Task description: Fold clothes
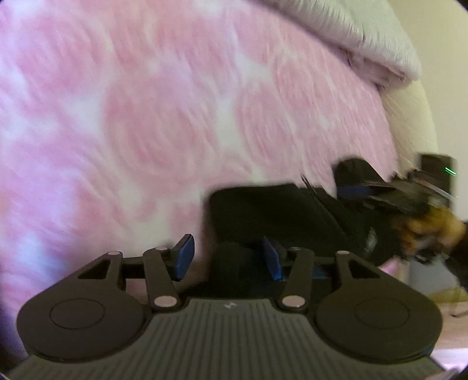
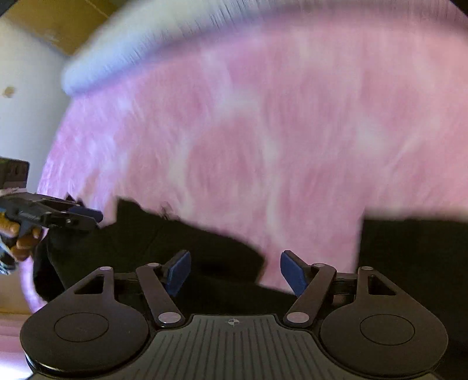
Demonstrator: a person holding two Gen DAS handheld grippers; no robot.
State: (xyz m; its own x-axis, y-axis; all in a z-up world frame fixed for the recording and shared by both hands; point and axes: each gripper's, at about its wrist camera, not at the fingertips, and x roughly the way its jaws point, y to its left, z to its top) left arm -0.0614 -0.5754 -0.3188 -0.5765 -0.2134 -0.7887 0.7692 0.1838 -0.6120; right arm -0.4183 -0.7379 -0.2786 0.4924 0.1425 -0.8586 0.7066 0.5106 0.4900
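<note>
A black garment [image 1: 278,213] lies on a pink-and-white blanket [image 1: 146,117]. In the left wrist view my left gripper [image 1: 228,258] hovers over the garment's near edge, its blue pads [image 1: 184,257] apart and gripping nothing. My right gripper [image 1: 349,188] shows blurred at the right, held by a hand [image 1: 424,231] over the garment's far side. In the right wrist view my right gripper [image 2: 235,271] stands wide open above the blanket [image 2: 292,146], with the black garment [image 2: 146,239] under its left pad and more black cloth [image 2: 409,257] at the right. The left gripper [image 2: 90,215] enters from the left edge.
A white pillow or duvet [image 1: 351,32] lies along the far edge of the bed, also seen as the white bedding [image 2: 131,49] in the right wrist view. Beyond it are a pale wall [image 2: 23,117] and a brown surface [image 2: 58,23]. Both views are motion-blurred.
</note>
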